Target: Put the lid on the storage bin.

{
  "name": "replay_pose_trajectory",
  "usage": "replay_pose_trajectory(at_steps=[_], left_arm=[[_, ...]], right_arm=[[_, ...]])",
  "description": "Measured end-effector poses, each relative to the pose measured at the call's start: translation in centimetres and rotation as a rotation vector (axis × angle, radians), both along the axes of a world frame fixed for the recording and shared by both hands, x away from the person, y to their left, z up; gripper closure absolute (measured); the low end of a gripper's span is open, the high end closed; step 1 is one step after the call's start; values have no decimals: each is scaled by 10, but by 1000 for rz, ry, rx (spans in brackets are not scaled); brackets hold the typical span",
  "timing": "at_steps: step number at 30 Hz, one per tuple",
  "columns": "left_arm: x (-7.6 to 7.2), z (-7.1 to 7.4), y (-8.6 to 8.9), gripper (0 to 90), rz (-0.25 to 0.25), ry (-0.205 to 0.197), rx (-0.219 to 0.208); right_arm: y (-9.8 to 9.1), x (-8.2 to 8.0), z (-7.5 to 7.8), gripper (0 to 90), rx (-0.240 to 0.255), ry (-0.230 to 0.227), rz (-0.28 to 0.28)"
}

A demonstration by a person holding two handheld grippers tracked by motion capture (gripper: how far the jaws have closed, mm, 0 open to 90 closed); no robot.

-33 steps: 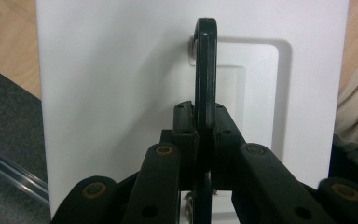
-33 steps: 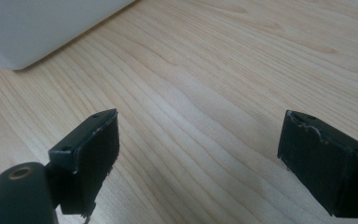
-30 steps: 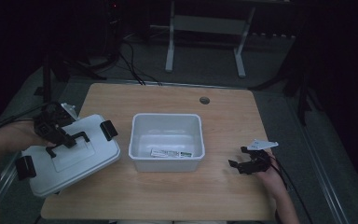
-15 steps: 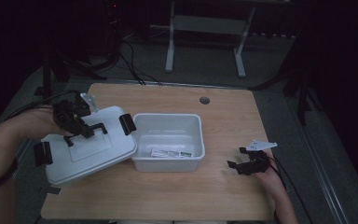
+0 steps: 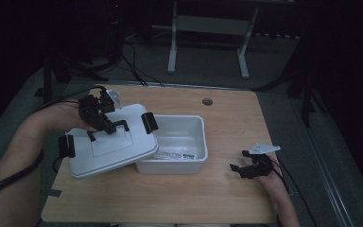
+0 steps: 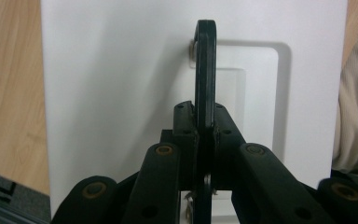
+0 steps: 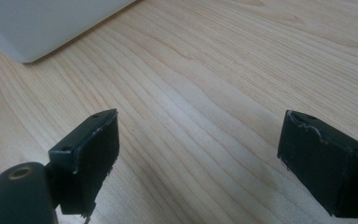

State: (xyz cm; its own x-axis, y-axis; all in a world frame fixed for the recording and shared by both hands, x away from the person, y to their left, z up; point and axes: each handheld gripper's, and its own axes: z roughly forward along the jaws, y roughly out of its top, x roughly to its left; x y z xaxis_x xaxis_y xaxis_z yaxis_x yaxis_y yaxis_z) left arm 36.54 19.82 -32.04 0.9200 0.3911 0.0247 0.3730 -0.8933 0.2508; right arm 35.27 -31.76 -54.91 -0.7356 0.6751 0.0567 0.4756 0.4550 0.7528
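- White plastic lid with black carry handle and black end latches [image 5: 109, 146]: a second ago it lay flat on the table left of the bin; half a second ago it was lifted and shifted right; now it hangs tilted, its right edge over the left rim of the bin. Judged: the lid is on its way to closing the bin, with lowering and squaring up left to do.
- White rectangular plastic bin [image 5: 196, 158]: mid-table, unmoved across the three moments, open on top. Flat printed packets [image 5: 172, 155] lie on its floor near the front wall.
- Left gripper [image 5: 103, 124]: jaws brought together and clamped on the black carry handle [image 6: 205, 79], which stands upright between them in the left gripper view; it carries the lid's whole weight, with the lid's white top behind.
- Right gripper [image 5: 244, 168]: resting at the right of the light wooden table [image 5: 227, 198], well apart from the bin and in the same place as a second ago. Jaws stand wide apart with bare wood between them, holding and touching nothing; a corner of the bin [image 7: 37, 28] shows at upper left of the right gripper view.
- Small round grommet [image 5: 207, 101]: near the table's far edge, clear of the work.
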Motion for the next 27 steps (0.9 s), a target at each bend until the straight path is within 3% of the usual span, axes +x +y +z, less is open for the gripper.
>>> replay_pose_trajectory(at_steps=[16, 27], left_arm=[[15, 2, -48, 835, -93, -22, 0], [27, -5, -78, 835, -145, -27, 25]], right_arm=[[1, 0, -1, 124, 11, 7, 5], [1, 0, -2, 124, 12, 14, 9]])
